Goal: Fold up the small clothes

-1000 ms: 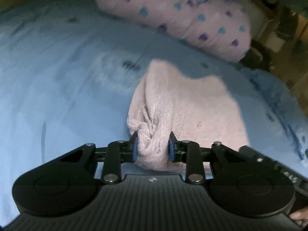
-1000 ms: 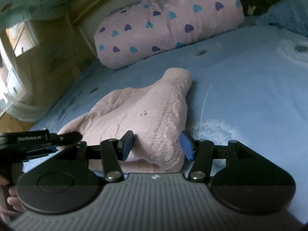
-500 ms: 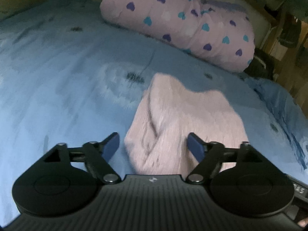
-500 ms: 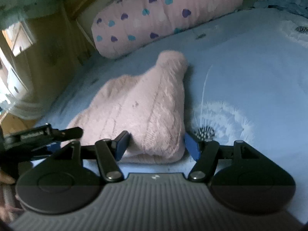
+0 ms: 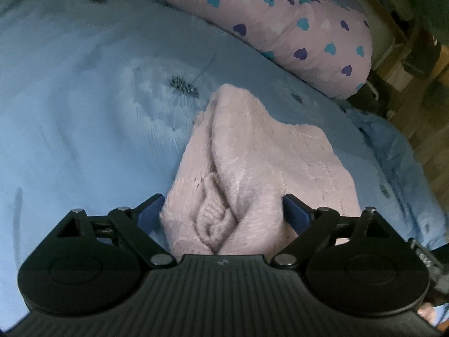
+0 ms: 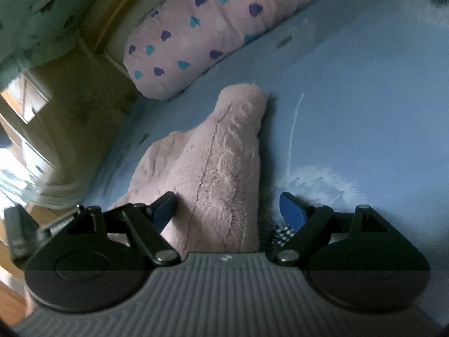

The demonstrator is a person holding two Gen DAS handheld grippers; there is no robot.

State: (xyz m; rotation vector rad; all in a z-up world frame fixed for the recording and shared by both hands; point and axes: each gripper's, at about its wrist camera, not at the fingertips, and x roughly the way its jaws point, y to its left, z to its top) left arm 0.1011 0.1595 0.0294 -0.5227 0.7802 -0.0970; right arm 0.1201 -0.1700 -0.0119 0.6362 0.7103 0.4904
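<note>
Pink knitted garment (image 5: 261, 168) lying flat on the blue bedsheet (image 5: 84, 112), folded over into a rough wedge, narrow end pointing toward twelve o'clock in the left wrist view. Bunched, twisted knot of knit at the near edge, around six o'clock of the garment.

Left gripper (image 5: 223, 210) low over that near edge, jaws spread wide, just been opening, blue pads standing off on either side of the fabric. Garment between them but not pinched; left pad close beside the cloth edge, right pad over the cloth without pressing in.

Right gripper (image 6: 228, 209) at the other near corner, jaws likewise wide and just been opening. Cable-knit strip of the garment (image 6: 221, 168) running up between the pads toward twelve o'clock, loose, gripped by neither. Right pad out over bare sheet at three o'clock, above a white dandelion print (image 6: 322, 185); left pad over the lower fold of knit at nine o'clock.

Long pink pillow (image 5: 280, 28) with blue and purple hearts across the head of the bed, eleven to two o'clock, apart from the garment. No containers in either view. Wooden furniture, blurred, past the bed edge.
</note>
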